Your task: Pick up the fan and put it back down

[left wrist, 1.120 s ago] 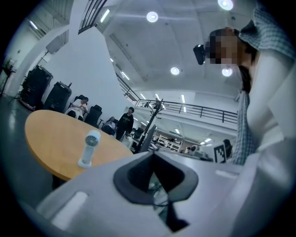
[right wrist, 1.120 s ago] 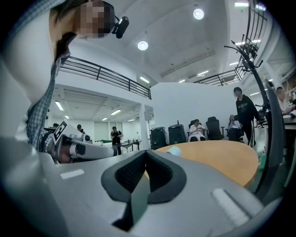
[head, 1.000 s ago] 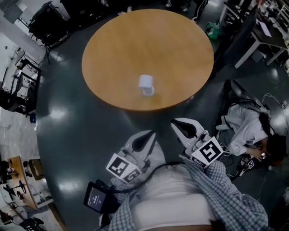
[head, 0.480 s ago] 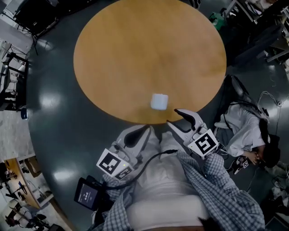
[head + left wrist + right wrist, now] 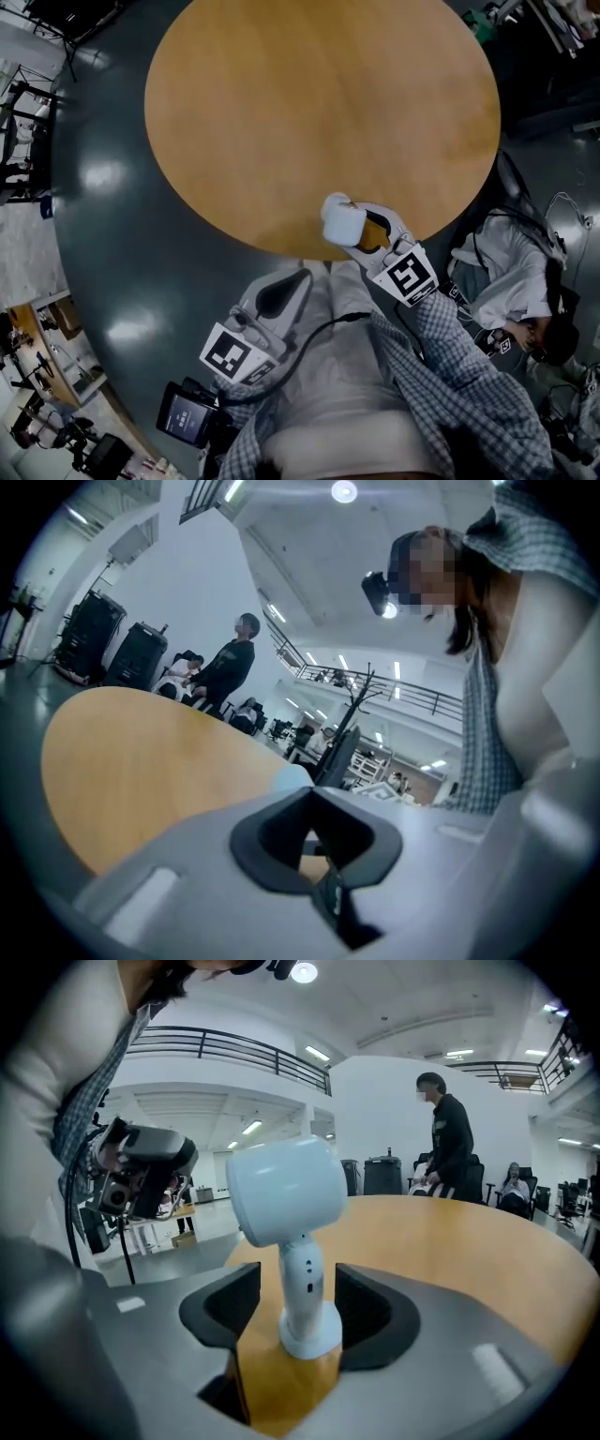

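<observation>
My right claw (image 5: 362,228), lower centre, jaws just opened, ungripping, straddles the stem of the fan (image 5: 284,1194); lift not yet begun.

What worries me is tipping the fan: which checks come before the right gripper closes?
1. The fan upright on the table: ok.
2. Its stem between the right gripper's jaws, which have just been opening: ok.
3. Jaws clear of stem on both sides: ok.
4. The left gripper shut, off the table, away from fan: ok.
5. Room between fan's base and table edge: cannot tell.
</observation>
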Demonstrator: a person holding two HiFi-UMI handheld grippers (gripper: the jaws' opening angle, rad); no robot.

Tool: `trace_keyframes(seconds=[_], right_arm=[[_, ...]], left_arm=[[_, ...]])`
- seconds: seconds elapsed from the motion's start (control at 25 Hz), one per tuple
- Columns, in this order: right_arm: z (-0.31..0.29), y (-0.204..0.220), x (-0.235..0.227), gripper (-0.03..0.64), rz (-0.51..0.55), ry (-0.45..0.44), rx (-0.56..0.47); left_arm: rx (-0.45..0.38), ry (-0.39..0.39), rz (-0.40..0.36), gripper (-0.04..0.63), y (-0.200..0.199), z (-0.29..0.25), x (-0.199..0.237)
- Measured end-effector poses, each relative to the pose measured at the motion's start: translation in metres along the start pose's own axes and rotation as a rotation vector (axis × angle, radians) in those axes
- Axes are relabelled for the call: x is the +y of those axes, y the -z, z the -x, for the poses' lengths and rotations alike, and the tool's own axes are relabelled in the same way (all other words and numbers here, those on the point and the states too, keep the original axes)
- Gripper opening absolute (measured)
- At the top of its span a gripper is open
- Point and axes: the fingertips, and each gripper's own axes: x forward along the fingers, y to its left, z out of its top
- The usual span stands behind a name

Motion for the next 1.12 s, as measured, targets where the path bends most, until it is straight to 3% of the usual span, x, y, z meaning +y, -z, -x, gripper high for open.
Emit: trace_keyframes(seconds=[0.24, 0.32, 0.44, 0.64, 1.12], right_arm=[[-0.030, -0.013, 0.004, 0.231, 0.049, -0.056, -0.031], [-0.032, -0.021, 0.006, 0.157, 0.076, -0.065, -0.051], [-0.031, -0.024, 0.006, 0.138, 0.105, -0.076, -0.053], [-0.031, -0.036, -0.001, 0.136, -0.006, -0.053, -0.083], [-0.007, -0.091, -0.005, 0.135, -0.037, -0.064, -0.113]], left_arm=[[0.006, -0.050, -0.011, -0.002, 0.002, 0.000, 0.010], [-0.001, -0.060, -0.010, -0.002, 0.002, -0.001, 0.011], [-0.013, -0.070, -0.008, -0.002, -0.001, -0.004, 0.012], [-0.027, -0.066, -0.016, -0.002, -0.012, -0.005, 0.015], [-0.079, 0.011, -0.099, -0.002, -0.056, -0.030, -0.001]])
